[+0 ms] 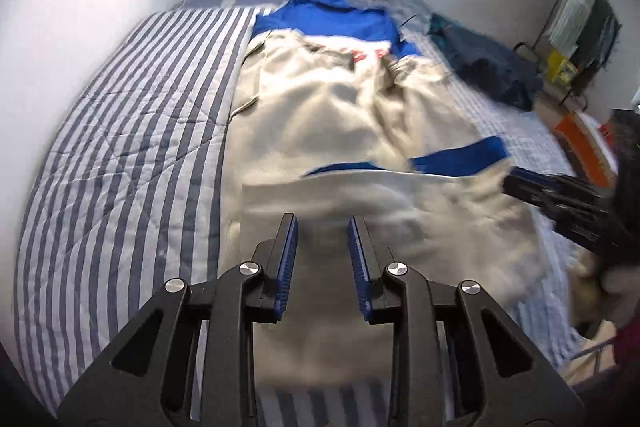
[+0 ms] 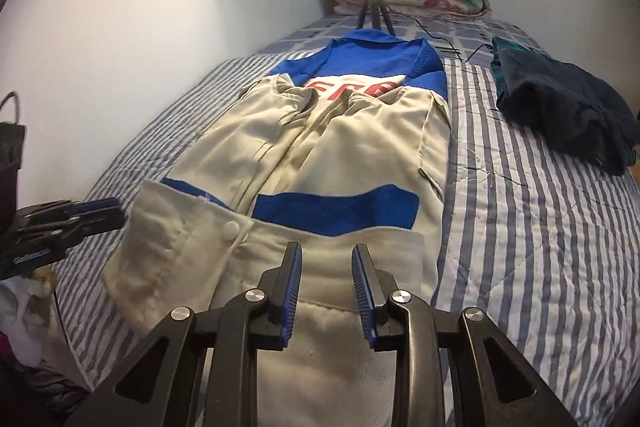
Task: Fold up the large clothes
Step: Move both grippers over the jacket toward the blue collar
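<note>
Ahead of the left gripper (image 1: 322,223), whose jaws hang parted and empty, the cream-and-blue jacket (image 1: 340,115) lies lengthwise on the striped bed (image 1: 120,147) with sleeves already folded in; motion blur smears its hem. From the right wrist, the right gripper (image 2: 326,251) also gapes empty over the hem, so I judge the next move is pinching both hem corners to fold upward, though the near edge is hidden beneath the fingers.
</note>
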Motion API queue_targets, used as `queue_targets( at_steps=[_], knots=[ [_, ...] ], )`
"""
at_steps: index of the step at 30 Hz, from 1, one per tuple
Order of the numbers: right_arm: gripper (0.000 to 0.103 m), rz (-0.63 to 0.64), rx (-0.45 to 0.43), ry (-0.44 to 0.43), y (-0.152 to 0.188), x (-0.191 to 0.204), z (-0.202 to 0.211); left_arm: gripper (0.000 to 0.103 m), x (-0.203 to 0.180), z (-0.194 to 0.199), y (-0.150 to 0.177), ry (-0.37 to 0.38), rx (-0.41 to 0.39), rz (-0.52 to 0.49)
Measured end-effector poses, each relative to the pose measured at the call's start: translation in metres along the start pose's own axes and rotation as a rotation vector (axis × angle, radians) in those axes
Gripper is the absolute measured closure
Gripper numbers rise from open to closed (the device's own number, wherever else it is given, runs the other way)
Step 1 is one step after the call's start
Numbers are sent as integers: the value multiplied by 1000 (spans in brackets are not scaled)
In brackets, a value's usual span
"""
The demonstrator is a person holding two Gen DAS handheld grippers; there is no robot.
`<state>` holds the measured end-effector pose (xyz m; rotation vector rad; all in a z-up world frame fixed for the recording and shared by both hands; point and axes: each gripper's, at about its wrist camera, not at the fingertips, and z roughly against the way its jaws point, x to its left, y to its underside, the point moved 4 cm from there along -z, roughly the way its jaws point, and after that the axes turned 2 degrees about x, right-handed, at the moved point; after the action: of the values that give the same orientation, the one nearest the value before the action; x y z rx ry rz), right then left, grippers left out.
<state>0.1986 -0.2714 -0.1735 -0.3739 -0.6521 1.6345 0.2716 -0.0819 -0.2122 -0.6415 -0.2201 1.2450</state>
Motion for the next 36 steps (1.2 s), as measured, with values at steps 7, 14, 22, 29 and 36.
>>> queue_targets(
  at_steps=[7,14,22,29,36],
  knots=[
    [84,-9,129,48,24,-11,-35,75,17,-48,2,39,47,-26],
    [81,-88,88,-3,15,-22,-7,74,30,-14,-14,85,37,54],
    [72,-166,-156,17,-11,-46,106,74,52,100,-50,124,-134,82],
    [44,-84,-260,19,-39,-28,177,59,48,185,-95,67,-229,-45],
    [44,1,-272,39,-90,-21,215,58,41,220,-166,52,-264,-97]
  ],
)
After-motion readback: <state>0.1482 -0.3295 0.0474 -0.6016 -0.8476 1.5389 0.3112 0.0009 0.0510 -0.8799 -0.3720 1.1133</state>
